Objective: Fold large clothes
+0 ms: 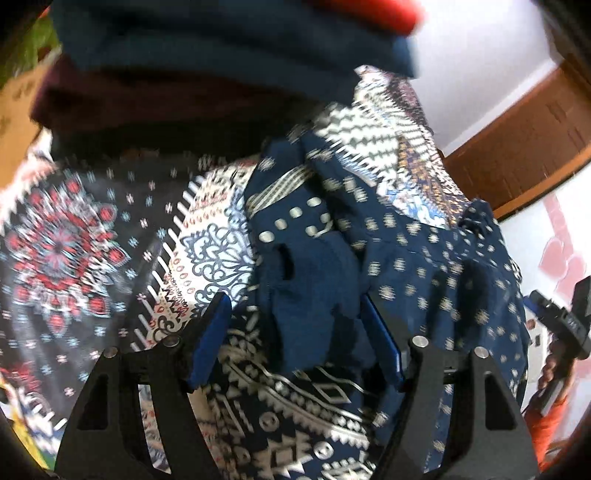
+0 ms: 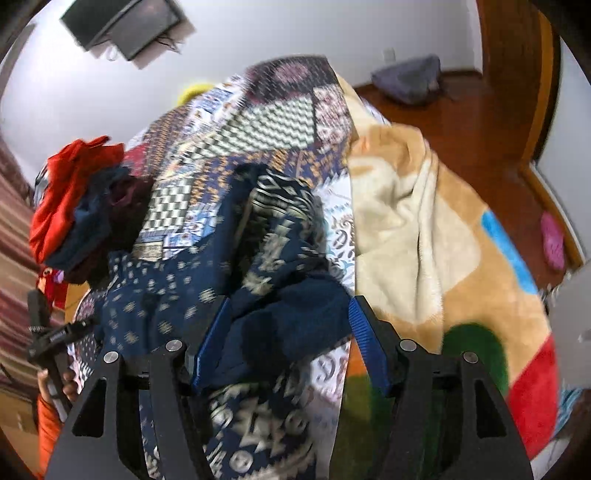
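Both views are showing a navy patterned garment [image 1: 406, 266] lying bunched on a bed, on top of a patchwork bedspread [image 1: 207, 236] printed in white, blue and red medallions and zigzags. In the left wrist view a stack of folded clothes [image 1: 184, 48], teal over maroon with a red piece on top, is sitting just beyond the garment and blocking the far side of the bed; a brown wooden door [image 1: 524, 147] and white wall are showing to the right. In the right wrist view the same pile [image 2: 81, 206] is sitting at the garment's left, and a plush beige blanket [image 2: 413, 221] with blue, green and red patches is covering the bed's right side, lying against the garment's right edge. A dark wall-mounted screen [image 2: 122, 26] and a grey bag [image 2: 410, 81] on the wooden floor are lying well apart from the bed. The garment is thin woven cloth, dotted with small pale motifs and banded with geometric borders, rumpled into soft ridges. The left gripper [image 1: 295, 306] is standing with its blue pads apart, a fold of navy cloth rising between them; whether the pads are touching it I cannot tell. The right gripper [image 2: 290, 306] is likewise spread, with a dark mound of the garment between its fingers, contact unclear. Motion blur is smearing the prints, and the garment's outline and edges are hidden in its own folds.
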Demonstrator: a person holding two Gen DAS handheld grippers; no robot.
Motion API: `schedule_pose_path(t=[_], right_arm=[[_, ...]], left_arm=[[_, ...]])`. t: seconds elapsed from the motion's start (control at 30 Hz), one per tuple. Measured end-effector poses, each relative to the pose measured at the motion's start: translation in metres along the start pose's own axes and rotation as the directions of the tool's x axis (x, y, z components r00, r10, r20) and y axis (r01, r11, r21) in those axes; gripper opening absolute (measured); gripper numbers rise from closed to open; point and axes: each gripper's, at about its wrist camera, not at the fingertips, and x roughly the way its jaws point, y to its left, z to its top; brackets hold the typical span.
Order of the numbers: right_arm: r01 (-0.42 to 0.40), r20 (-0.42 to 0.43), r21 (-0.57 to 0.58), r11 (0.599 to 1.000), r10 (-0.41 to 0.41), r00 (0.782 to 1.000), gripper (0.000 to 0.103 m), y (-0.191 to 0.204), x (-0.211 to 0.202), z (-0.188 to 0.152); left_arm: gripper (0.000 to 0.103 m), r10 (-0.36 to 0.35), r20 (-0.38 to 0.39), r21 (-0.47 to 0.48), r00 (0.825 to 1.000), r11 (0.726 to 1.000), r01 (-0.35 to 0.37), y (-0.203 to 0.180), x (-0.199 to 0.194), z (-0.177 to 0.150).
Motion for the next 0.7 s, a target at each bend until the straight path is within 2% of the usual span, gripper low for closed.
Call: schedule_pose_path(t=[0.1,0.37,0.4,0.5,0.57,0.6,0.67,0.7], right_arm=[[-0.009,-0.020,-0.005,1.000,0.009,1.000,0.062,-0.001,0.011,0.006],[-0.043,-0.055,-0.074,0.996,0.039,0.998,0.062,0.016,0.032,0.015],[-0.035,-0.055,-0.086,0.996,0.031,0.998,0.058,0.020,0.036,0.015],[-0.027,-0.068,-0.105,0.994,0.019,0.997,0.033,0.027,0.047,0.013],[-0.033,-0.055,-0.110,0.993,0.027,0.998,0.028,0.029,0.045,0.014],[-0.038,-0.044,-0.116,0.993,0.033,0.998,0.023,0.031,0.041,0.015],[-0.053,-0.021,-0.127,0.990,0.051,0.998,0.017,0.036,0.032,0.017],[-0.061,-0.006,-0.137,0.989,0.061,0.998,0.015,0.040,0.026,0.019]], left_arm=[[0.071,-0.050,-0.012,-0.042,0.999,0.998,0.050,0.011,0.013,0.002],[0.070,-0.145,-0.001,-0.044,0.989,0.988,0.145,0.007,0.022,0.016],[0.070,-0.151,-0.002,-0.040,0.988,0.988,0.151,0.004,0.024,0.017],[0.070,-0.162,-0.001,-0.026,0.987,0.986,0.162,-0.010,0.033,0.017],[0.069,-0.123,0.000,0.002,0.992,0.992,0.123,-0.020,0.035,0.016],[0.064,-0.102,0.000,0.015,0.995,0.995,0.102,-0.022,0.035,0.015],[0.030,-0.024,-0.001,0.046,1.000,0.999,0.024,-0.031,0.033,0.013],[0.025,-0.001,-0.004,0.056,1.000,0.998,0.001,-0.035,0.033,0.012]])
